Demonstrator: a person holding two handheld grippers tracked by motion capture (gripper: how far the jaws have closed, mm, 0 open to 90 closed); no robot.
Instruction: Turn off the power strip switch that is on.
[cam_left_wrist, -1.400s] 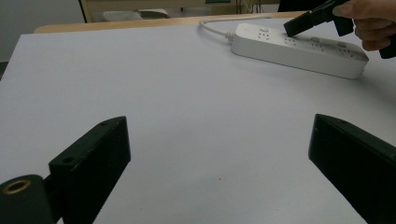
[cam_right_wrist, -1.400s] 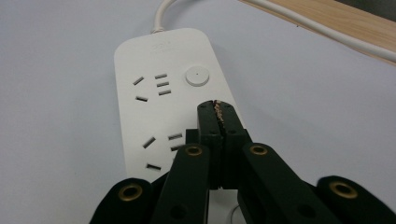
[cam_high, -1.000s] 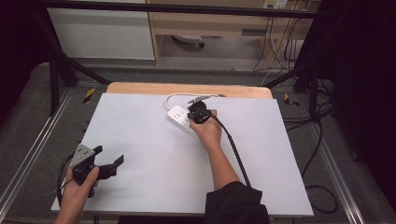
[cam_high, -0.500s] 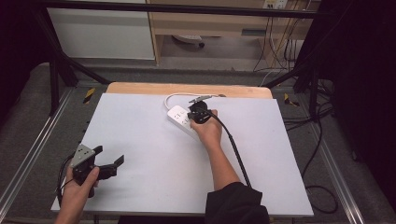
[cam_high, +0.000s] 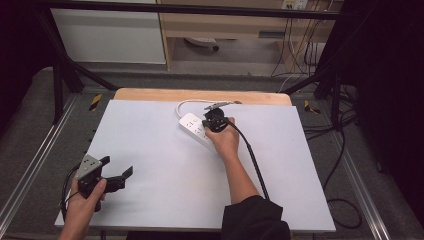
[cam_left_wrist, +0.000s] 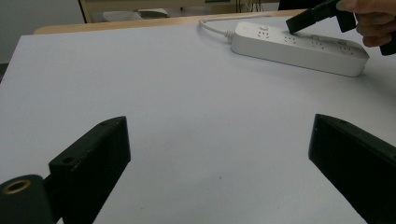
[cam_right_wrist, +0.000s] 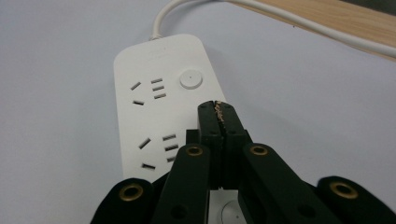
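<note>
A white power strip (cam_high: 192, 127) lies flat on the white table top (cam_high: 150, 150), toward the far middle, its white cord (cam_high: 181, 105) looping to the back edge. My right gripper (cam_high: 207, 121) hovers over it with its jaws pressed together and nothing between them. In the right gripper view the shut tips (cam_right_wrist: 218, 110) sit above the strip (cam_right_wrist: 154, 116), just short of its round button (cam_right_wrist: 191, 79). My left gripper (cam_high: 116, 166) rests near the front left corner, open and empty. Its view looks across the bare table toward the strip (cam_left_wrist: 299, 46) and the right gripper (cam_left_wrist: 306, 18).
A wooden strip (cam_high: 200, 95) runs along the table's far edge. Metal frame rails (cam_high: 35, 165) flank the table on both sides. A black cable (cam_high: 252, 160) trails from the right gripper beside the forearm. Shelving and floor cables (cam_high: 300, 55) stand beyond the table.
</note>
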